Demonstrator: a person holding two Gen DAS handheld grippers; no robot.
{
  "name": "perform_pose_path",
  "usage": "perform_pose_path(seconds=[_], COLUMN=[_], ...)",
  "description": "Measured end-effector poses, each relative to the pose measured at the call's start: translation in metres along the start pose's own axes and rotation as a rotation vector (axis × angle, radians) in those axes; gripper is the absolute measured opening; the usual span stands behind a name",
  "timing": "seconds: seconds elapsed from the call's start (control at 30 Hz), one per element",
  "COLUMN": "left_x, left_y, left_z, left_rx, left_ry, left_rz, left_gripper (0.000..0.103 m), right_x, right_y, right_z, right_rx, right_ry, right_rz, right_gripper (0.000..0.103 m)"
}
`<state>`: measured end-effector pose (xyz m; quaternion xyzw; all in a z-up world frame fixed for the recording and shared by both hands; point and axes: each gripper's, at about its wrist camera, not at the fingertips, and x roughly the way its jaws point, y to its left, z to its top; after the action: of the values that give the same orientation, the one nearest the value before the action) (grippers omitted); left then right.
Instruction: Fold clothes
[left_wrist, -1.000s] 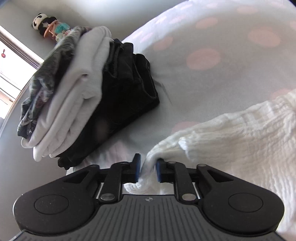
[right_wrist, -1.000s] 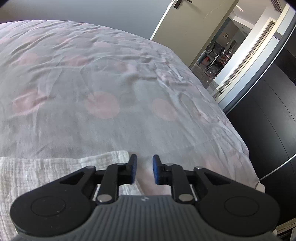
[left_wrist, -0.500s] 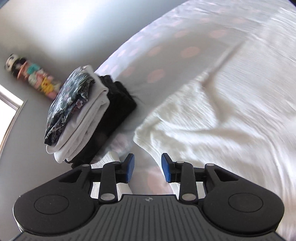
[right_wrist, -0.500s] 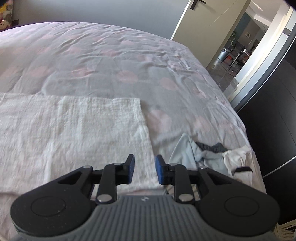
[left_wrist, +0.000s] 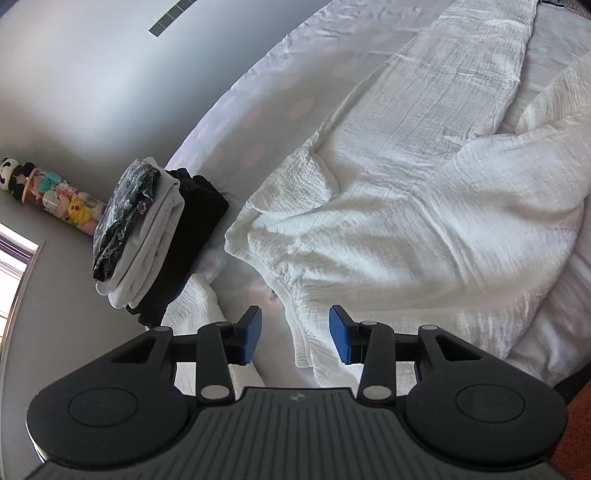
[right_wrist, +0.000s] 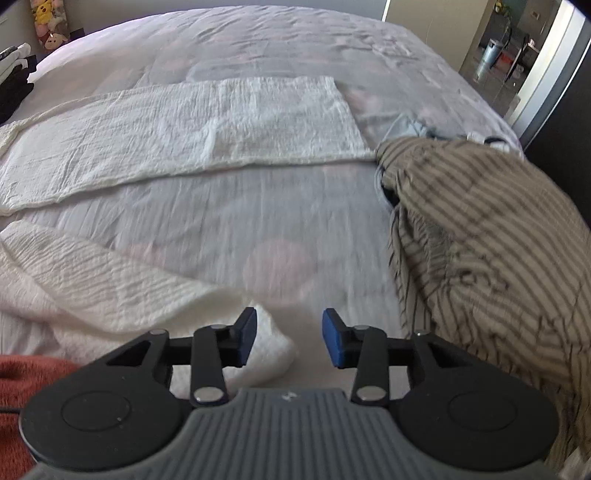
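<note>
A white crinkled garment (left_wrist: 406, 206) lies spread on the bed; in the right wrist view one leg (right_wrist: 184, 125) lies flat across the far side and another part (right_wrist: 92, 284) lies bunched near me. My left gripper (left_wrist: 295, 334) is open and empty, above the garment's near hem. My right gripper (right_wrist: 288, 338) is open and empty, above the bedsheet beside the garment's near end.
A stack of folded clothes (left_wrist: 155, 229), dark patterned, white and black, sits at the bed's left edge. A brown striped garment (right_wrist: 480, 251) is heaped at the right, with more clothes (right_wrist: 410, 127) behind it. Plush toys (left_wrist: 55, 195) line the wall. A red cloth (right_wrist: 22, 384) is at lower left.
My left gripper let go of the white garment and opened. Both grippers pulled back from the bed and opened wider; the garment now lies spread out.
</note>
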<state>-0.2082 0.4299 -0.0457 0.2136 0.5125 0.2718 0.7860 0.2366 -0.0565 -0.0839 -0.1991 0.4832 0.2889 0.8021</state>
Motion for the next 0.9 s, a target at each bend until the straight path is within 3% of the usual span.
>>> perform_pose_path(seconds=[0.17,0.3,0.33,0.4,0.43,0.47,0.73,0.9], left_x=[-0.019,-0.032,-0.033,-0.034,-0.034,-0.033,-0.019,-0.005], left_y=[-0.001,-0.002,-0.003,-0.006,-0.007,-0.009,-0.027,-0.038], left_z=[0.003,0.004,0.004,0.003,0.003,0.002,0.005,0.008], left_rx=[-0.017,-0.021,-0.02,-0.011,-0.005,-0.001,0.069,0.118], left_ry=[-0.013,-0.027,-0.027,-0.023,-0.021,-0.018,-0.008,-0.007], left_rz=[0.025,0.036,0.036,0.037,0.035,0.033,-0.013,-0.048], left_gripper=[0.047,0.048,0.048,0.048,0.048,0.048,0.048,0.048], right_x=[0.018,0.034,0.035,0.037,0.037,0.038,-0.027,-0.064], right_y=[-0.008,-0.006,-0.004,-0.003,-0.002,-0.001,-0.019,-0.042], right_z=[-0.032,-0.045,-0.047,-0.049,-0.05,-0.051,-0.006,0.033], right_rx=[0.238,0.374,0.392,0.42,0.434,0.449,0.418,0.375], right_ry=[0.056,0.097,0.102,0.104,0.105,0.107,-0.083,-0.182], right_rz=[0.14,0.243,0.262,0.297,0.314,0.331,0.308,0.204], right_gripper=[0.062,0.062,0.058,0.039,0.018,0.008,0.004,0.004])
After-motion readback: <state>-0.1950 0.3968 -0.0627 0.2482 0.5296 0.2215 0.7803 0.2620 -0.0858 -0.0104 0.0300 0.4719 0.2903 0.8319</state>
